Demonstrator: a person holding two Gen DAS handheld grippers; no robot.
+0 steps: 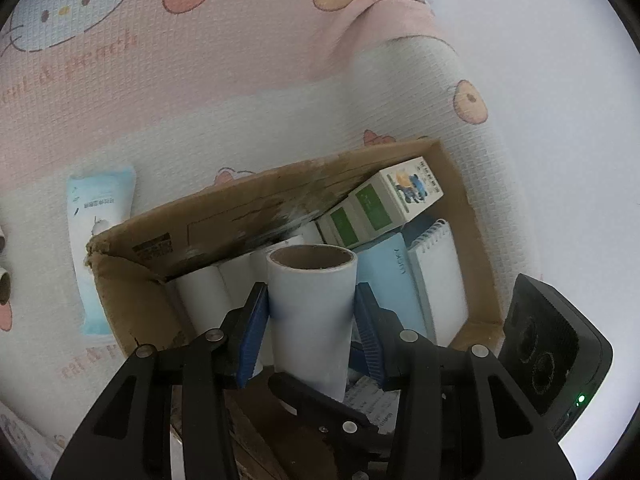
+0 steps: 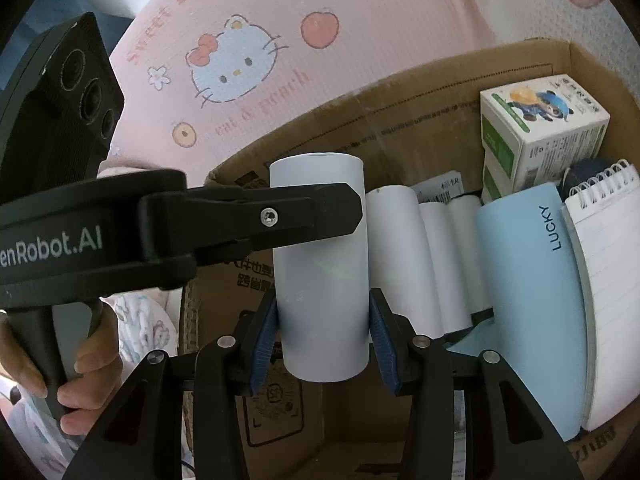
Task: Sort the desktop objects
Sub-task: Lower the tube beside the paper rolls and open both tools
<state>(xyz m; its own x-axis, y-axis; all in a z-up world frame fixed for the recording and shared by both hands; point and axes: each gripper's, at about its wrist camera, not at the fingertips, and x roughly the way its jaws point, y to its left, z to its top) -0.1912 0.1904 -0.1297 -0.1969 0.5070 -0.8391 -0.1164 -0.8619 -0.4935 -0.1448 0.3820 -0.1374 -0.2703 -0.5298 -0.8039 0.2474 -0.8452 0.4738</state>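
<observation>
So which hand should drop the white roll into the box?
Probably the right. The right tongs clamp the white roll low down, over the cardboard box. The left tongs squeeze it higher up and would likely let go first.

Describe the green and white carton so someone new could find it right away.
Start at the cardboard box on the pink cartoon mat. In its far right corner, above the light blue LUCKY notebook, sits the carton. Only it bears green panels and a cartoon figure on top.
</observation>
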